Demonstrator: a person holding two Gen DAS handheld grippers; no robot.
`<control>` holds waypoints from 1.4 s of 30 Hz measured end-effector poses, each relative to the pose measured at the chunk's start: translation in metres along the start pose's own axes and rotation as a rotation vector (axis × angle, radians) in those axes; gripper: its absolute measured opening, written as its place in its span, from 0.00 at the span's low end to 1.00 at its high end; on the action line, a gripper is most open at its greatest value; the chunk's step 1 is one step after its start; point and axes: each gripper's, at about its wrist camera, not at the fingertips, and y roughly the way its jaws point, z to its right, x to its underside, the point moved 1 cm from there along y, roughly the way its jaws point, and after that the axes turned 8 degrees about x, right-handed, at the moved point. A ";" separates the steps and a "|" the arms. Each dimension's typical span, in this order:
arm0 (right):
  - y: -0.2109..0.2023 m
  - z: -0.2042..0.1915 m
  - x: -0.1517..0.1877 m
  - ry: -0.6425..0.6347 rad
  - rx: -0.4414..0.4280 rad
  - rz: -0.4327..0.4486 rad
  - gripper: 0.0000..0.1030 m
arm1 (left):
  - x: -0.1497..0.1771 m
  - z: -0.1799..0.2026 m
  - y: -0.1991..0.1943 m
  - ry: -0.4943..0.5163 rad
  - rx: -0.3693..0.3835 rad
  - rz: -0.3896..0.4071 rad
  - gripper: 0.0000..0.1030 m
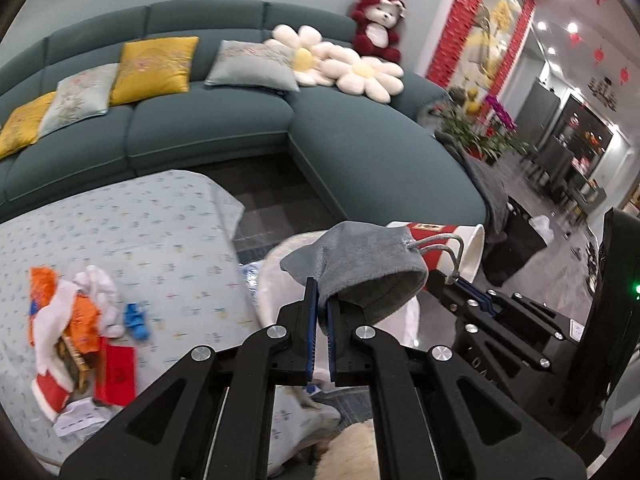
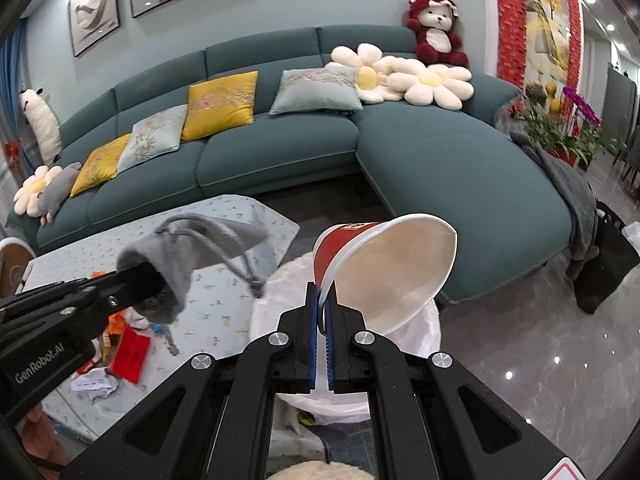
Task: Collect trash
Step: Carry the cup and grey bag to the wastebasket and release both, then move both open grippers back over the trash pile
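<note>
My left gripper is shut on a grey drawstring pouch and holds it above a white-lined trash bin. My right gripper is shut on the rim of a red and white paper cup, tilted on its side over the same bin. The cup also shows in the left wrist view, just right of the pouch. The pouch and left gripper show in the right wrist view at the left. More trash lies on the table: orange wrappers, a red packet, crumpled paper.
A low table with a light patterned cloth stands left of the bin. A teal sectional sofa with cushions and a plush bear fills the back. Potted plants and a dark bag stand at the right on glossy floor.
</note>
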 end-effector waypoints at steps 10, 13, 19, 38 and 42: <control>0.019 0.018 -0.001 0.031 0.028 -0.010 0.13 | -0.008 0.006 0.032 -0.021 0.027 -0.025 0.32; 0.018 0.018 -0.001 0.034 0.032 -0.004 0.18 | -0.009 0.004 0.030 -0.032 0.018 -0.012 0.37; 0.011 0.012 0.000 0.024 0.034 0.011 0.29 | -0.005 -0.008 0.018 -0.059 -0.009 -0.004 0.42; -0.040 -0.081 0.018 -0.081 -0.062 0.056 0.54 | 0.032 -0.089 -0.085 -0.182 -0.174 0.100 0.64; -0.049 -0.108 0.026 -0.113 -0.095 0.051 0.56 | 0.048 -0.113 -0.107 -0.226 -0.214 0.113 0.64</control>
